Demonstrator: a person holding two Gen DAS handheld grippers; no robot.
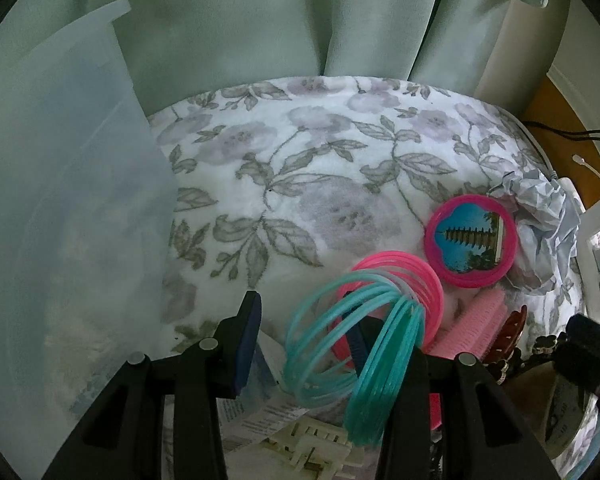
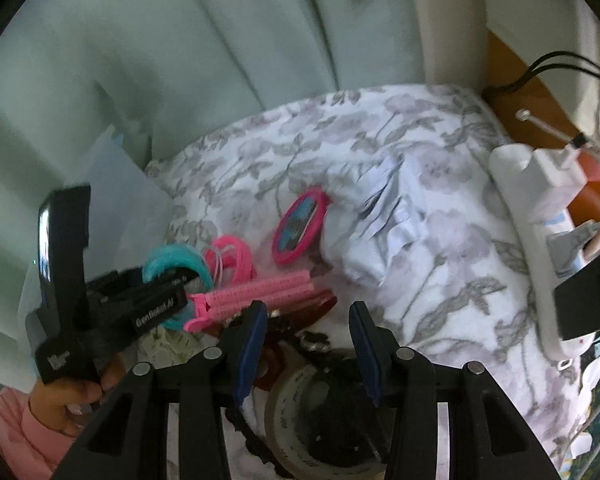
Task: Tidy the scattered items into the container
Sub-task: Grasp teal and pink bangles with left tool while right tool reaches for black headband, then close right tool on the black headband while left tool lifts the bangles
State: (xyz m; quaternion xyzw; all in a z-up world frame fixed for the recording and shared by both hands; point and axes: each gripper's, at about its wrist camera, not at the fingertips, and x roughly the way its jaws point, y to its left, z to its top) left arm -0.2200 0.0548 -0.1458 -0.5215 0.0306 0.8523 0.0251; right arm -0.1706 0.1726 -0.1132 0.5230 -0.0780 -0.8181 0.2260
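Left tongs [image 1: 324, 344] stand spread, with the spring toy [image 1: 364, 320], a coil of teal and pink rings, arched between and over the fingers; whether they pinch it cannot be told. The translucent container [image 1: 60, 208] rises to the left of these tongs, just beside them, so the toy's way in lies leftward, and the left tongs are the nearer pair. The coil's long axis curves from the pink end, far right, to the teal end, near. Right tongs [image 2: 312, 344] are spread and empty over a tape roll [image 2: 300, 432]. Still out on the bed [image 1: 300, 152], a flowered blanket: a pink round mirror [image 1: 471, 242], a pink hair roller [image 2: 256, 294], crumpled paper [image 2: 392, 216]. Behind hangs a pale green curtain [image 1: 260, 20].
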